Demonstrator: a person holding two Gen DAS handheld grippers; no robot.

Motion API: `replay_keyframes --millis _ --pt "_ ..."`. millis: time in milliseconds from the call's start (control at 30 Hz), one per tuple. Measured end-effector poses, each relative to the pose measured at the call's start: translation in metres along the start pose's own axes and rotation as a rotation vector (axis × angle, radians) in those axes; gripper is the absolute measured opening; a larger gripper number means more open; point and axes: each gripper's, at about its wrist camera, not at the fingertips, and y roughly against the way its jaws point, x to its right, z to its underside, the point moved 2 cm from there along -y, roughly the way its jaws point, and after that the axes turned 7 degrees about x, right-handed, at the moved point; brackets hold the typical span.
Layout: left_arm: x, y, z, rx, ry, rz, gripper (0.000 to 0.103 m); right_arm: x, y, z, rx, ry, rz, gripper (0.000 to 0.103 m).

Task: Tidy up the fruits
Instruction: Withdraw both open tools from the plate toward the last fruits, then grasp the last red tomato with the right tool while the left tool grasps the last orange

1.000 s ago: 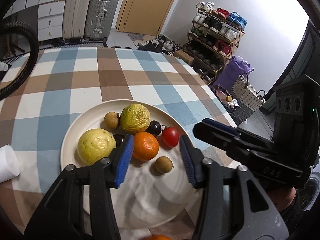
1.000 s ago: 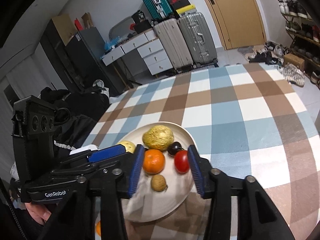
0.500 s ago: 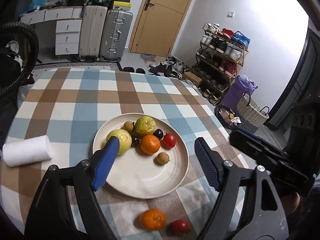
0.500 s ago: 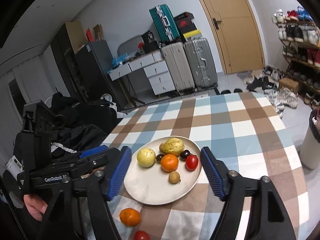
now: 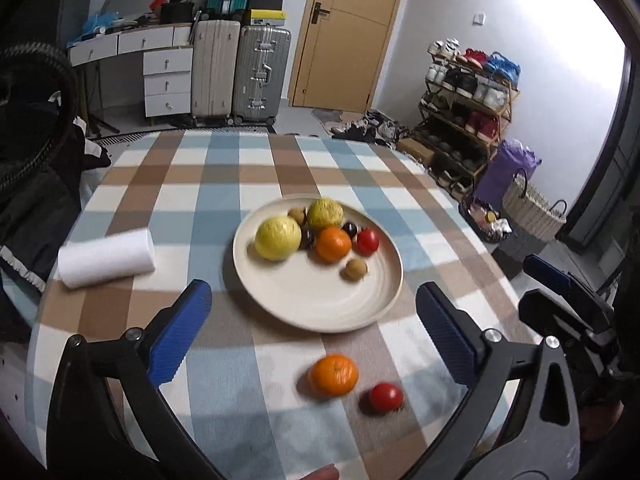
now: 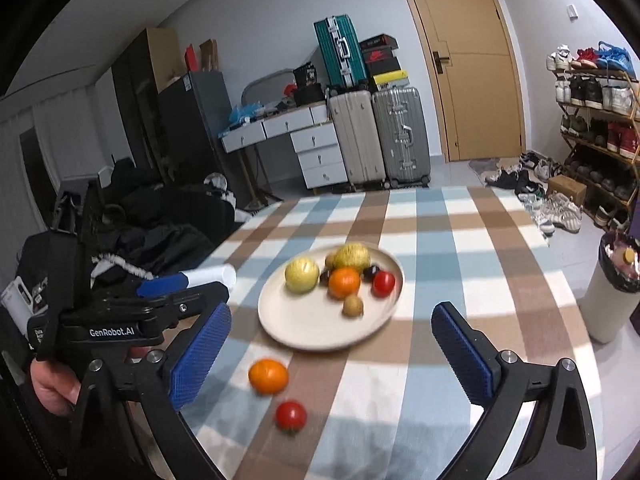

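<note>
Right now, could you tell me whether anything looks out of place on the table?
Yes: an orange and a tomato lie loose on the tablecloth, near the plate holding the other fruit.

Home room: suitcases (image 5: 240, 72) by door (image 5: 344, 32), shoe rack (image 5: 468, 120), drawers (image 5: 167, 80), checked-cloth table (image 5: 256, 168).

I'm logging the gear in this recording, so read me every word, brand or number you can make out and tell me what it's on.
"GenRobot.AI": white lettering on the black body of the left gripper, seen from the right wrist camera.
Small white label further left on that gripper's body: too small to read.
Red logo on the black shoebox stacked above the suitcases: a mark only, no readable words.
Nothing else is legible.
</note>
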Motion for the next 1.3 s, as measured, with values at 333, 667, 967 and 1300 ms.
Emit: replay_keyframes --millis 333,667,967,1300 --pt "-0.008 -0.003 0.069 -0.099 0.0 -0.024 0.102 -0.01 -0.021 0.07 -0.163 -0.034 -0.035 0.102" --pt "-0.03 -0.01 0.085 -0.133 0.058 -0.053 0.102 -0.018 -0.055 0.09 -0.272 -0.072 -0.086 0.086" --pt "-0.04 -0.016 0.082 -0.141 0.073 -0.052 0.102 -0.028 -0.067 0.094 -0.301 -0.01 -0.028 0.054" --pt "-0.045 -0.026 0.082 -0.159 0.08 -0.058 0.102 -0.024 -0.073 0.098 -0.346 -0.042 -0.051 0.029"
